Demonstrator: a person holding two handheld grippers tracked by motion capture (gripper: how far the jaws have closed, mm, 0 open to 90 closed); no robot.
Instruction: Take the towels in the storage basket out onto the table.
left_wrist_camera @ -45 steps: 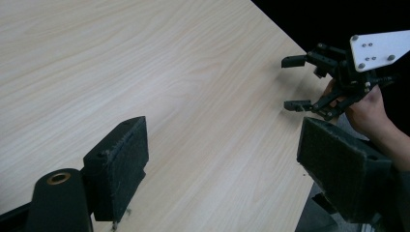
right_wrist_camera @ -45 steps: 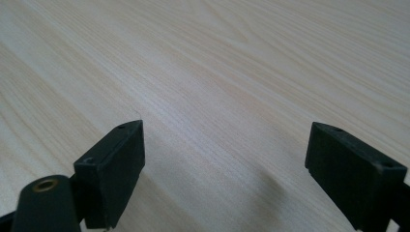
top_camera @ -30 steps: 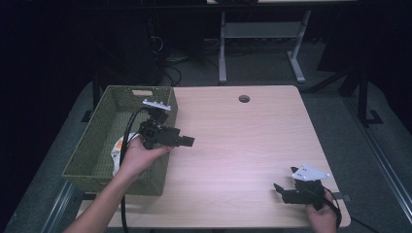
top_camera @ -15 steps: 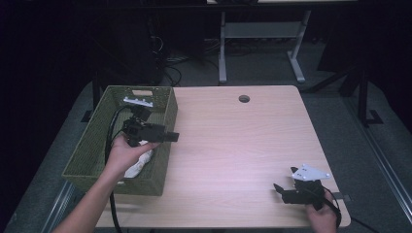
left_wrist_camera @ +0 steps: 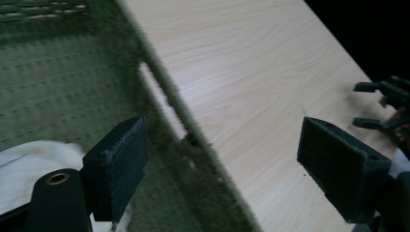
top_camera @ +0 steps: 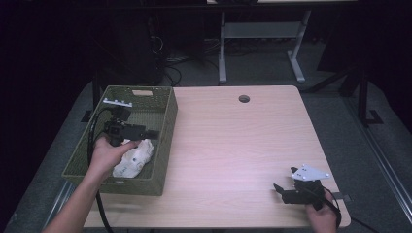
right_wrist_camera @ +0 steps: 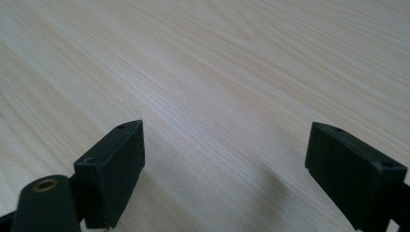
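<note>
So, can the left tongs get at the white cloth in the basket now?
Probably yes. The left tongs hang open inside the green basket, just above the white cloth, and nothing lies between them. The basket wall stands beside them, not in the way.

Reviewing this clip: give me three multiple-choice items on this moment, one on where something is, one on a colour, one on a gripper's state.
1. Where does the white cloth lie?
A. on the bare table
B. inside the basket
C. on the floor

2. What colour is the basket?
A. olive green
B. red
C. blue

3. How do the jaws of the left gripper stand?
A. shut on the cloth
B. shut on nothing
C. open, with nothing between them

Key: 1 B, the cloth rests on the basket's floor within its walls; 2 A, the woven walls are olive green; 3 C, the left gripper view shows both pads wide apart over the basket's rim.
</note>
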